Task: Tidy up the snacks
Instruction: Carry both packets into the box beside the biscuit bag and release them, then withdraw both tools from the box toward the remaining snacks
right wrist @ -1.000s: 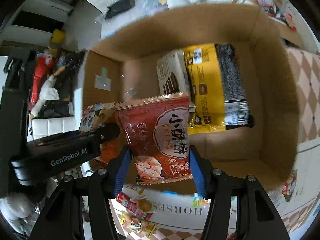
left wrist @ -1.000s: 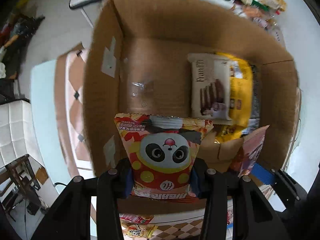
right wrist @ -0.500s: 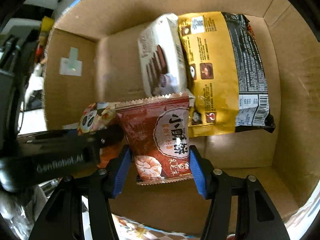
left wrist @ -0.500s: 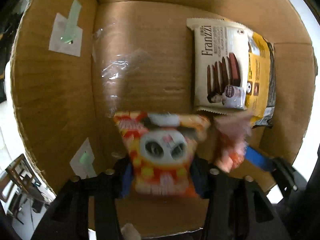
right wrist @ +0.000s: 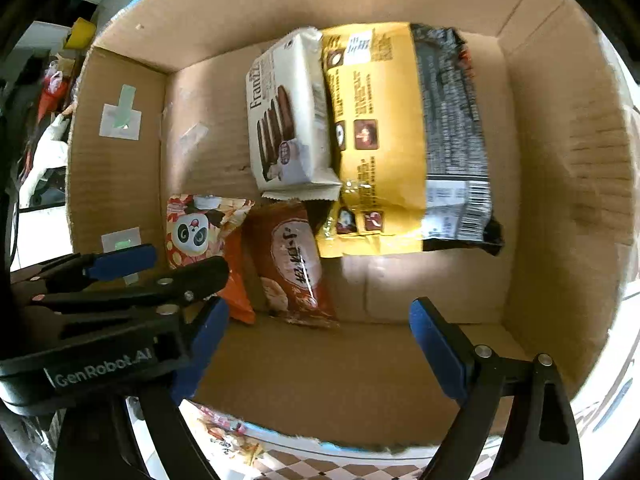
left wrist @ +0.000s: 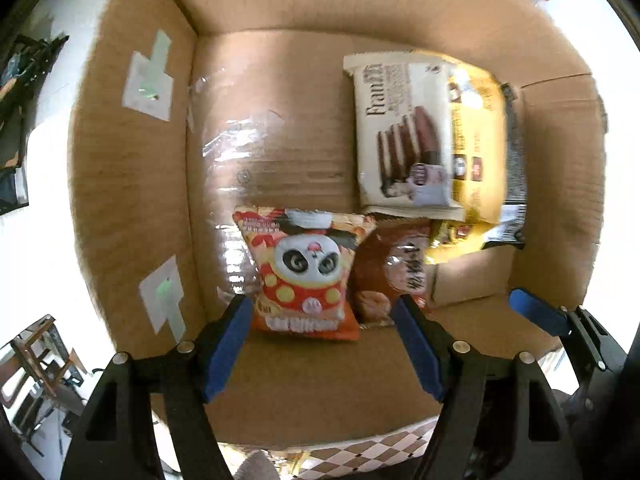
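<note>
Released snacks; both tools down, spread.

Counted: one box (right wrist: 560, 152) holding four snack packs — panda bag (left wrist: 306, 276), brown bag (right wrist: 294, 258), wafer pack (right wrist: 290, 116), yellow pack (right wrist: 380, 128); two grippers.

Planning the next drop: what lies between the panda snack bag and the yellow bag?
The brown biscuit packet lies between the panda bag and yellow bag; right wrist view.
</note>
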A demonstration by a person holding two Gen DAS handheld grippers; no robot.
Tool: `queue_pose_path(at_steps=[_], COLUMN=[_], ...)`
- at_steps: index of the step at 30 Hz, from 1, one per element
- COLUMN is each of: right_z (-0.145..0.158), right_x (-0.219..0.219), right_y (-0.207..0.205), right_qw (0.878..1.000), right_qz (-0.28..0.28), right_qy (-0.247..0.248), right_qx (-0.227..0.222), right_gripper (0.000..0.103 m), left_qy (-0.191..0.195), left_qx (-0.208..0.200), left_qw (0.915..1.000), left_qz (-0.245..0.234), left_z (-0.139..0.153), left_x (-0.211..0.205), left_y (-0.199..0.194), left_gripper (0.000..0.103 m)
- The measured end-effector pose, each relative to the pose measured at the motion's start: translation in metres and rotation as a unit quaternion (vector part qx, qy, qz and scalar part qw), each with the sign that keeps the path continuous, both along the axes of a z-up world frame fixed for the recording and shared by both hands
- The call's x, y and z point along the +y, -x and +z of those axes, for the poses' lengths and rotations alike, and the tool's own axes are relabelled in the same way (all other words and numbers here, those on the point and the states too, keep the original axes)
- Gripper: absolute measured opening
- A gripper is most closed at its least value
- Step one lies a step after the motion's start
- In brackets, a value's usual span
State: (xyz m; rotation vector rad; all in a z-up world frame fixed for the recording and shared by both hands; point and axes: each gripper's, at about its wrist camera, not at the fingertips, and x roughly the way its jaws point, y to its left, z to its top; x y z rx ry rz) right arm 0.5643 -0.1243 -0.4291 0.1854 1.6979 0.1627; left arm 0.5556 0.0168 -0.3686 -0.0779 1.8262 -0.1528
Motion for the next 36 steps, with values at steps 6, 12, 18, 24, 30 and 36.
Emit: queue_pose_path(at_steps=[6,12,18,24,30,36], right_z=[0.036,0.077,0.131,0.173,0.202,0.227], right_x=[-0.023,-0.038,-0.035,-0.035,-0.033,-0.028], right_y=[0.023,0.050,0.075,0.109,0.141,0.169], right_qw=[0.998,0.991,0.981,0.972,0.968,0.962], right_qz=[0.002,-0.005,-0.005,-0.007,-0.011,-0.013], right_qy=[0.033,0.054,0.074,0.081,0.066,0.061], right_qx=[-0.061,-0.119,-0.181,-0.220,-0.241,-0.267], right_gripper=[0.094,0.094,0.094,0.094,0.094,0.094], left_qy=[-0.018,-0.027,-0.023,-0.026,-0.023,-0.020], left_qx=[-0.076,-0.152,-0.210,-0.260,-0.287,-0.303], left_qw=[0.9969,0.9879,0.9775,0.9653,0.9576,0.9526], left_qz=[0.004,0.010,0.008,0.005,0.011,0.020], left_z=[0.041,0.090,0.141,0.178,0.201,0.219], left_x=[0.006,0.016,0.027,0.023,0.026,0.033], left_y=[0.024,0.039,0.060,0.093,0.120,0.143], left_gripper=[0.072,0.072,0.072,0.072,0.072,0.072])
